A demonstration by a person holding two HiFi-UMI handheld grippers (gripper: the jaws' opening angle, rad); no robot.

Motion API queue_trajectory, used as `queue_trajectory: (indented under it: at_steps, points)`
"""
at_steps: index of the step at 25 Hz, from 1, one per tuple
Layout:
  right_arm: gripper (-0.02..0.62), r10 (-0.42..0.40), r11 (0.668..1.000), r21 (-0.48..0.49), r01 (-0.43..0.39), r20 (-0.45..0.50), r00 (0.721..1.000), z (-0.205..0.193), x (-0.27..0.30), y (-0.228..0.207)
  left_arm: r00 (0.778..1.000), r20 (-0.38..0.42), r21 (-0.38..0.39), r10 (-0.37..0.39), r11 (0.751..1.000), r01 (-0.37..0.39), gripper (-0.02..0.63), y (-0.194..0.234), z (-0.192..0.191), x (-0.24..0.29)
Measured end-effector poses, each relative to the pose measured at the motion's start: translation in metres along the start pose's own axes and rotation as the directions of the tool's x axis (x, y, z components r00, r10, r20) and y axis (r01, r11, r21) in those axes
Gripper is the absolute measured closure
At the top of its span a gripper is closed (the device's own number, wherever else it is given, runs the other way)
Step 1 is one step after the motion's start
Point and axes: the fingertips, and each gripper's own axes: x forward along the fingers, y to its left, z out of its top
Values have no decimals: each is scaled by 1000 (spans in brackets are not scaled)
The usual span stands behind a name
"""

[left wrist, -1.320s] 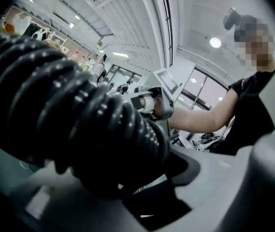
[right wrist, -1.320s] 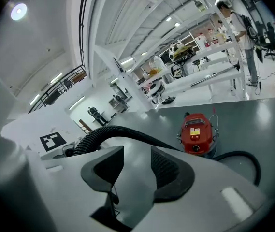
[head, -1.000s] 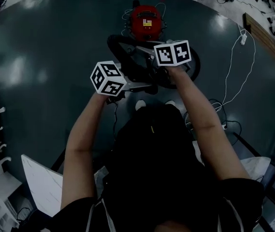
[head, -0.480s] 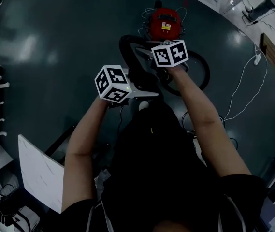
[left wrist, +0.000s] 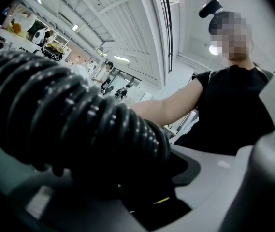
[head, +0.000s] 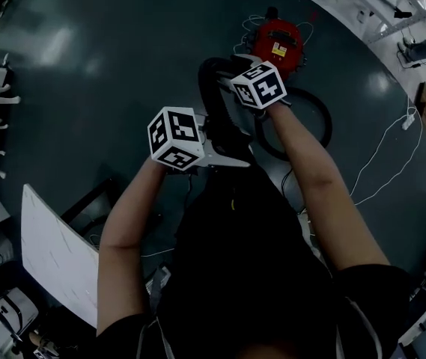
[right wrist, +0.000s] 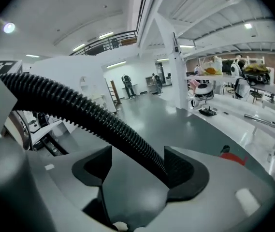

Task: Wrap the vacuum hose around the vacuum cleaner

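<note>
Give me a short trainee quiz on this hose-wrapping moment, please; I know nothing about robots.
1. True or false: the vacuum cleaner is blue.
2. Which clamps the hose: A, left hand-held gripper; B, right hand-held gripper?
3. Fill in: the right hand-held gripper's jaws stand ___.
Key: 1 false, it is red. 2 A. 3 apart; they have just been opening, with the hose loose between them.
</note>
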Motion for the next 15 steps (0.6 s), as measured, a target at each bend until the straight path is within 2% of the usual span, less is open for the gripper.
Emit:
queue_trajectory:
  at_steps: [11, 15]
  points:
    - [245, 71, 982, -172, -80, -57, 996, 12, 55, 19, 998, 32, 15, -55, 998, 54, 371, -18, 1, -23]
    - [293, 99, 965, -239, -106, -44, 994, 17, 61, 25, 998, 37, 12, -54, 999, 53, 371, -17, -7, -27]
